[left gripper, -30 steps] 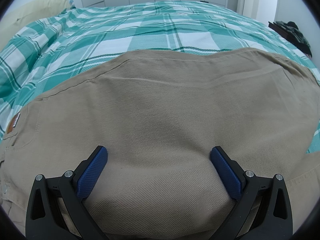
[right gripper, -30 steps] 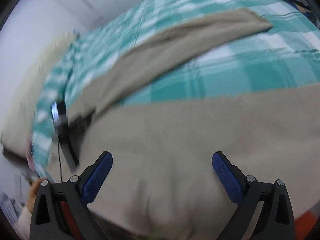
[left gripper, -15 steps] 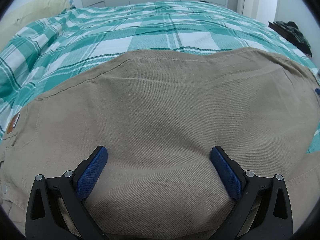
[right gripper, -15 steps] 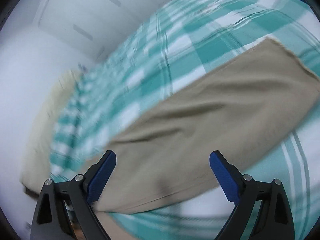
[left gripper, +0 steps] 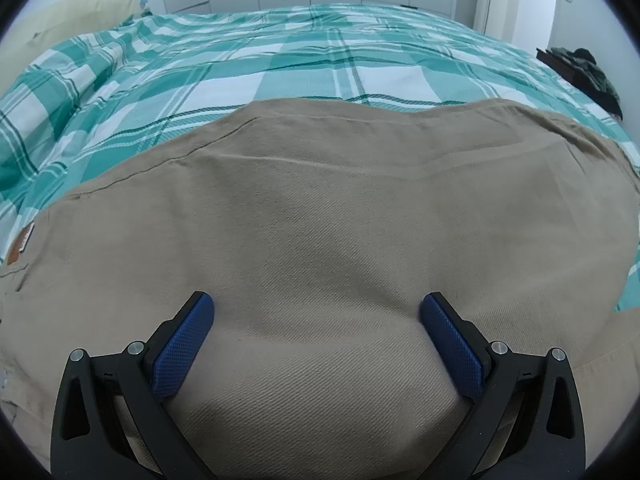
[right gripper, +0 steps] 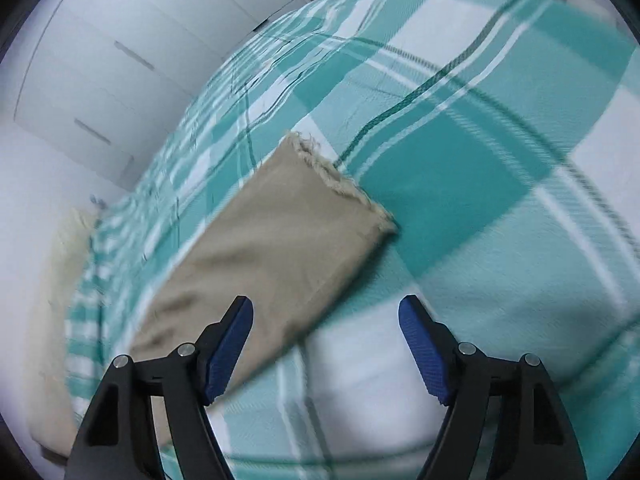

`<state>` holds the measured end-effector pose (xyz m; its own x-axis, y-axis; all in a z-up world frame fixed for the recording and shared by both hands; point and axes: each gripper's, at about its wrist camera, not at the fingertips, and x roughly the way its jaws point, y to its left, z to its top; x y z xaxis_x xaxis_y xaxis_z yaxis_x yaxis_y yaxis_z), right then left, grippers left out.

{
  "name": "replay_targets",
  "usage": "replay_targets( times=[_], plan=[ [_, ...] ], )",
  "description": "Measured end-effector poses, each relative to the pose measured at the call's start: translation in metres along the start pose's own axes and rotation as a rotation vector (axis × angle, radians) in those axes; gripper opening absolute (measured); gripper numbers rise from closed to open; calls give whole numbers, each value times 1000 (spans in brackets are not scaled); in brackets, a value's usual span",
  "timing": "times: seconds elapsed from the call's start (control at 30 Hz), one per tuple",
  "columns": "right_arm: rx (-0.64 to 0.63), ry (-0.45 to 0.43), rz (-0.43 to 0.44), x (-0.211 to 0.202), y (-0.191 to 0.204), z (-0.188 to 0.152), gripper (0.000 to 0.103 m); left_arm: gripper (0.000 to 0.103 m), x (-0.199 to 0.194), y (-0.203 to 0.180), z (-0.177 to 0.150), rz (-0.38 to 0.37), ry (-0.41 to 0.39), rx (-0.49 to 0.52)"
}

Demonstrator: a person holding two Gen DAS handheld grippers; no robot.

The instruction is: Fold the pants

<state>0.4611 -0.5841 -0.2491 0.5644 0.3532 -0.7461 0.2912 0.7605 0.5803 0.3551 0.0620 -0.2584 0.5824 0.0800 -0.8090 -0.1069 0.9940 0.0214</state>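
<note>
Since the earlier frames the right tool point(right gripper: 326, 340) has swept along the khaki pants point(left gripper: 340, 248) from the broad seat area to the frayed hem point(right gripper: 340, 176) of one leg; the left tool point(left gripper: 318, 328) is unchanged. Left tool points steeply down over the pants' upper part, blue pads spread wide, gripping nothing. Right tool is also angled down, jaws closing with only the leg's edge and the plaid bedspread point(right gripper: 500, 208) between them, pads not pressing. Pants lie flat on the bed. Beyond the hem, open bedspread extends to the bed's edge near the white cupboards point(right gripper: 120, 60).
</note>
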Motion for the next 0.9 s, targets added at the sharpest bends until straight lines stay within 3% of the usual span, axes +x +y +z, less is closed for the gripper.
replay_targets(
  times=[0.1, 0.13, 0.17, 0.23, 0.33, 0.4, 0.5, 0.57, 0.63, 0.77, 0.83, 0.9],
  plan=[
    [136, -50, 39, 23, 0, 14, 75, 102, 1, 1, 0, -4, -3, -2],
    [174, -74, 34, 28, 3, 18, 65, 102, 1, 1, 0, -4, -4, -2],
    [187, -82, 14, 31, 7, 19, 44, 102, 1, 1, 0, -4, -4, -2],
    [135, -88, -53, 31, 27, 19, 13, 102, 1, 1, -1, -5, -6, -3],
    [-144, -66, 5, 15, 81, 5, 13, 102, 1, 1, -1, -7, -9, -4],
    [-430, -10, 54, -12, 124, -27, 13, 102, 1, 1, -1, -6, -10, -3],
    [-847, 77, 106, -74, 156, -109, 12, 102, 1, 1, -1, -6, -9, -3],
    [-956, 141, 108, -110, 141, -154, 11, 102, 1, 1, -1, -6, -9, -3],
    [-924, 168, 40, -129, 106, -171, 11, 102, 1, 1, -1, -4, -6, -2],
    [-560, 95, -241, -151, -4, -158, 13, 102, -3, -1, 3, 12, 19, 3],
    [-427, 46, -322, -166, -31, -156, 13, 102, -12, 1, 5, 6, 50, -17],
    [-371, -38, -350, -185, -30, -154, 19, 102, -29, 3, 2, -27, 69, -59]
  ],
)
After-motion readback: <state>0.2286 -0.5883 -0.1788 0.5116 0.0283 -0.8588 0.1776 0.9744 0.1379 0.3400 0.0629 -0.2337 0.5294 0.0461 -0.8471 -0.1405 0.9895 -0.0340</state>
